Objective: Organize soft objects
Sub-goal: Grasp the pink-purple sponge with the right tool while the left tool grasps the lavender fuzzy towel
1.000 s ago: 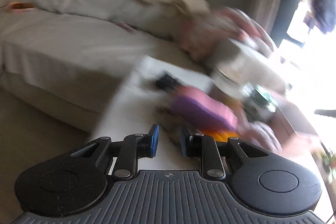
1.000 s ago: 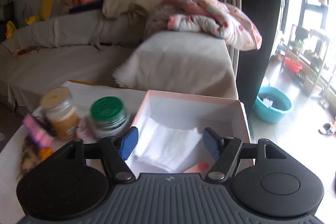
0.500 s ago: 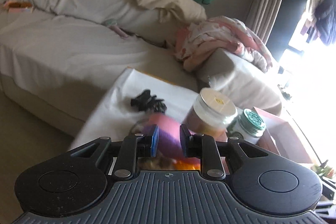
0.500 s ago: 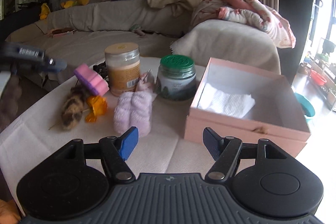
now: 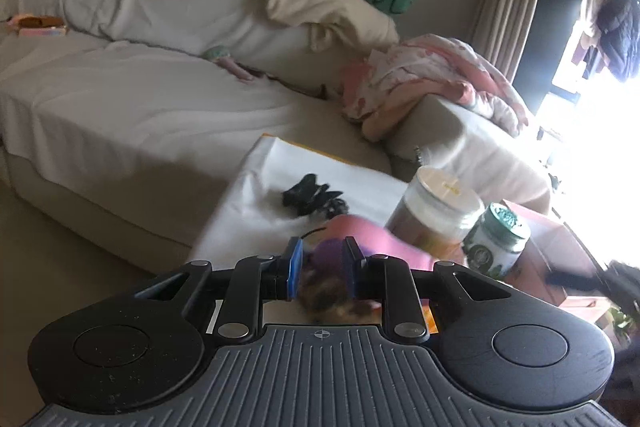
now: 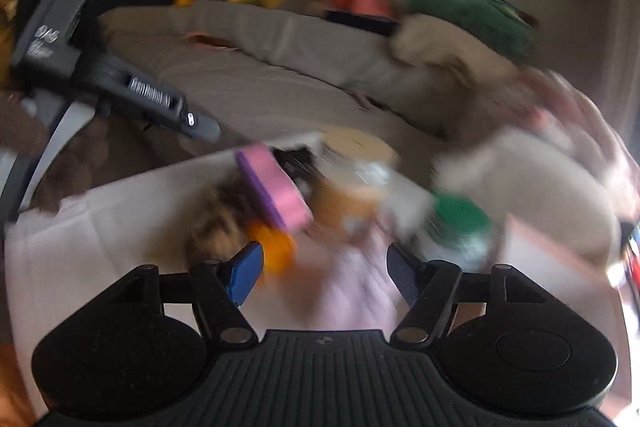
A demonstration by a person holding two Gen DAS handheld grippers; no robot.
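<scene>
Since half a second earlier the right hand-held gripper (image 6: 322, 277) has swung off the pink box (image 5: 556, 251) and down toward the pale lilac knitted piece (image 6: 356, 291), which now lies blurred between and below its spread, empty fingers; the left hand-held gripper (image 5: 320, 273) has closed in on the brown furry toy (image 5: 328, 301), which half a second ago sat further ahead of it. Its jaws stand narrow, with the fur and the purple edge of the pink-and-purple sponge block (image 5: 360, 237) showing between the blue pads, but whether they press on either I cannot tell. The soft things sit clustered on the white-covered surface (image 5: 256, 211): the furry toy with an orange bit (image 6: 276, 251) beside it, the sponge block leaning over them, the lilac piece nearest the box, and a black tangle (image 5: 312, 195) further back. Two jars, one with a cream lid (image 5: 440, 203) and one with a green lid (image 5: 502, 239), stand between the soft things and the box, probably as hard items to be passed over when sorting. The open box beside them looks like the intended container, which would explain both grippers working the cluster next to it. As for writing, the green-lidded jar carries a label with an emblem, and the left gripper's grey body, seen from the right wrist, bears white lettering; both are too blurred to read. The cream lid has a small yellowish mark, also illegible.
</scene>
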